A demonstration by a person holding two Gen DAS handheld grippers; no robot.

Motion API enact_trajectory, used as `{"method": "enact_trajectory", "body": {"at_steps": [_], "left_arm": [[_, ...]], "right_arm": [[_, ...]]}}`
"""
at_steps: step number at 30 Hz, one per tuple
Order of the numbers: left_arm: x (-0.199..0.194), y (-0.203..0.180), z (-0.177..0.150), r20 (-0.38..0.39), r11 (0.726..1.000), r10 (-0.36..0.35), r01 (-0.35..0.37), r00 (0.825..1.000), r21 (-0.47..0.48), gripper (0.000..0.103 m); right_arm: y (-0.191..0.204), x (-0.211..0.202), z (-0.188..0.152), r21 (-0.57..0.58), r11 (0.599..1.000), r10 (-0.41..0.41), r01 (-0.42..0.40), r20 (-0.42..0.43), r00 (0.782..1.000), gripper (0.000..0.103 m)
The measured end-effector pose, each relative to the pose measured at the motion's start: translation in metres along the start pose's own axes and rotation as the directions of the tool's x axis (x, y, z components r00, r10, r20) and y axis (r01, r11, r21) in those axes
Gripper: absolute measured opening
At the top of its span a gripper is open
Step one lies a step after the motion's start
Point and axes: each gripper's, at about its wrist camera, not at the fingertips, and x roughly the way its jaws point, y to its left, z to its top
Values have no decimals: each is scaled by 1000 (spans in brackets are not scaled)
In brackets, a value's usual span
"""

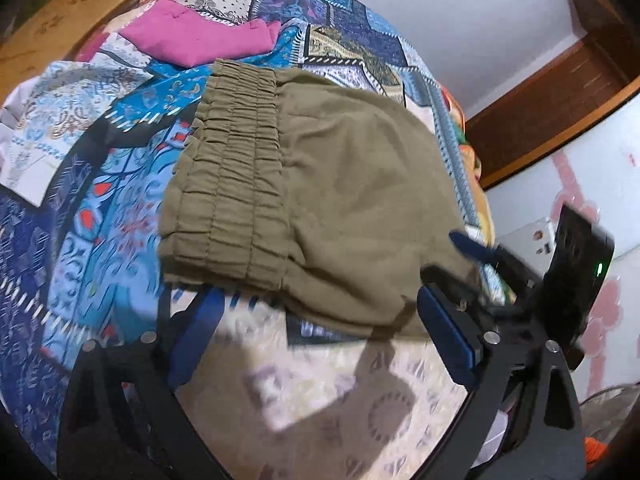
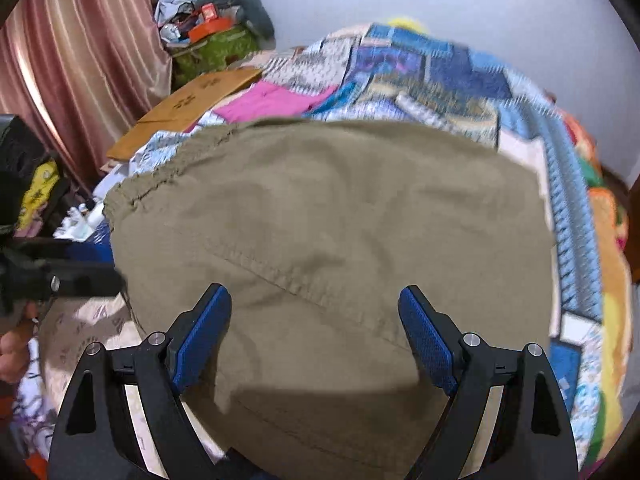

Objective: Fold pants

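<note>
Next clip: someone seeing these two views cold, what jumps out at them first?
The olive pants, folded into a compact bundle, fill the middle of both views on a busy blue patchwork bedspread. A bright pink garment lies beyond the elastic waistband. Both hand-held grippers are open: left hand-held gripper, right hand-held gripper.

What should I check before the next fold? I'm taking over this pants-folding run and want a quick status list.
1. Left gripper open and free of cloth: ok, jaws spread at the near edge of the olive-green folded pants.
2. Right gripper open: ok, jaws wide, cloth lies between them ungripped.
3. Elastic waistband visible and stacked evenly: ok.
4. Pants lie flat on the patchwork bedspread: ok, few wrinkles.
5. Magenta folded garment apart from the pants: ok.
6. Leg ends aligned: cannot tell, hidden.
</note>
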Motion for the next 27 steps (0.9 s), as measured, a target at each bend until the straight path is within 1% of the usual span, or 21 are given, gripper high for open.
{"method": "enact_trajectory", "body": {"at_steps": [1,4,7,8,9,10,11,12,14,17,19,20,21,23,25,26,27], "left_arm": [[1,2,3,0,1000,-10,10,1000,-5,98],[6,8,15,2,997,-57,57,998,-55,98],[8,20,28,8,981,-136,136,991,-136,98],[9,22,31,12,977,-148,148,989,-152,97],[10,24,35,22,974,-153,154,988,-165,92],[11,25,39,27,977,-134,137,991,-166,88],[12,24,41,31,980,-113,117,993,-161,78],[13,23,44,38,986,-71,76,997,-152,64],[12,22,47,47,992,24,-17,999,-128,44],[10,19,45,63,994,51,-44,997,-98,39],[4,10,43,91,993,111,-107,990,-46,36],[0,7,41,110,989,147,-145,983,-27,35],[-6,2,39,135,981,195,-196,972,-3,35],[-14,-1,36,158,968,245,-252,957,22,35],[-24,-5,34,193,940,321,-337,927,57,35],[-26,-6,35,209,924,355,-377,911,72,35],[-32,-8,33,235,898,400,-430,886,92,35]], "right_arm": [[-3,-1,-1,11,1000,17,-17,3,1000,85],[-2,-2,-4,-5,1000,23,-23,5,1000,85],[1,-2,-6,-19,1000,20,-20,4,1000,86],[0,-2,-7,-17,1000,25,-25,3,1000,86],[-1,-2,-7,-12,999,31,-30,2,1000,86],[-1,-2,-7,-11,999,33,-33,2,999,86],[-1,-2,-6,-12,999,34,-34,3,999,86],[-1,-2,-6,-12,999,34,-34,4,999,86],[-2,-2,-6,-8,999,37,-37,6,999,86],[-5,-5,-6,9,999,45,-45,16,999,86],[-7,-7,-7,22,999,44,-44,20,999,85],[-8,-10,-7,31,999,38,-39,25,999,85],[-10,-13,-7,42,999,34,-35,30,999,85],[-15,-22,-10,70,997,29,-32,47,998,85],[-21,-31,-14,88,996,16,-22,63,998,85],[-26,-35,-18,94,996,-8,1,70,998,85],[-30,-38,-21,98,995,-31,25,67,997,85]]}}
